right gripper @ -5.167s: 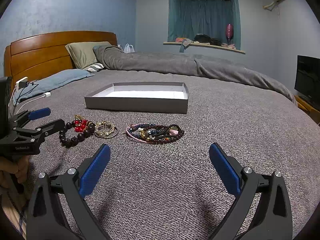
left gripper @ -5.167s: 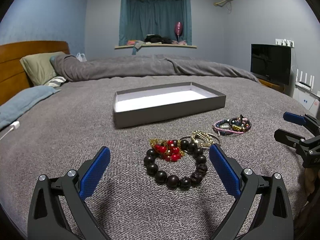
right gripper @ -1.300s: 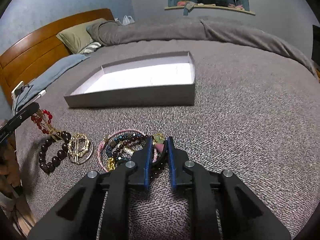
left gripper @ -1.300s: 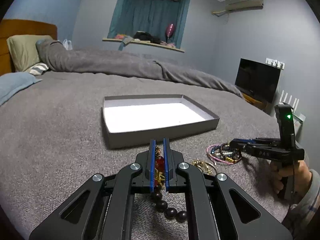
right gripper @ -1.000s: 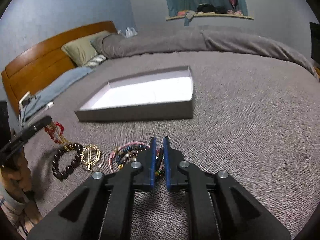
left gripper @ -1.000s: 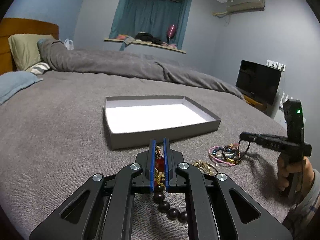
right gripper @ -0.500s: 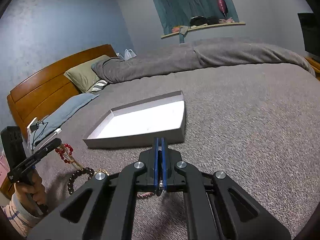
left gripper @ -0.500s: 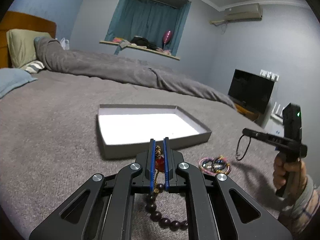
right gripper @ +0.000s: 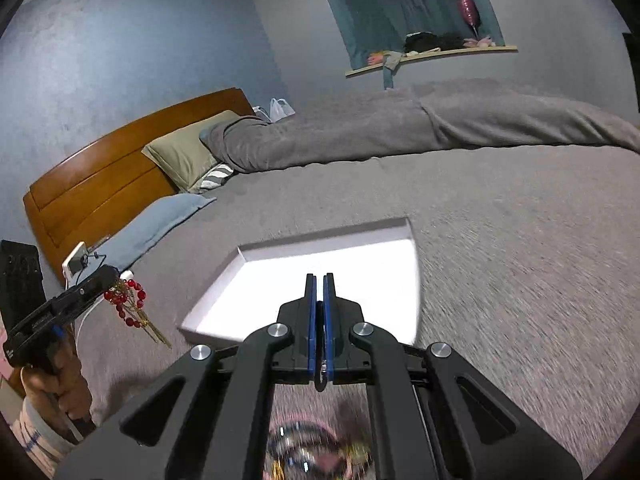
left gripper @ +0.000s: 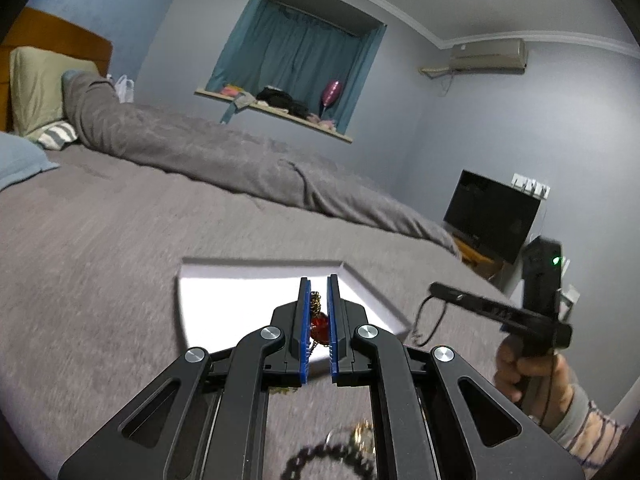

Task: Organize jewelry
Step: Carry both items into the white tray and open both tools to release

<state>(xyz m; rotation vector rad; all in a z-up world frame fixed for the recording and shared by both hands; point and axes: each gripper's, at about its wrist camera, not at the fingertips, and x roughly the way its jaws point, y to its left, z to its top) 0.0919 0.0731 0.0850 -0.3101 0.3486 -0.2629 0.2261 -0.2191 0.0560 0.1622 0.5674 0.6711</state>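
Above the bed [left gripper: 100, 248], left claw [left gripper: 317, 292] clamped on red bead chain [left gripper: 319, 322], right claw [right gripper: 319, 292] pinching black cord [right gripper: 321, 380], both before white tray [right gripper: 416, 280].

No legible text, label, brand or number anywhere in either wrist view. Nothing printed on the plain white inside of the tray [left gripper: 224, 304], on the dark television screen [left gripper: 490, 216] or on the wall-mounted air conditioner [left gripper: 486, 54]. Only a small green indicator light [left gripper: 555, 259], glowing without any wording, on the body of the right gripper [left gripper: 434, 289].
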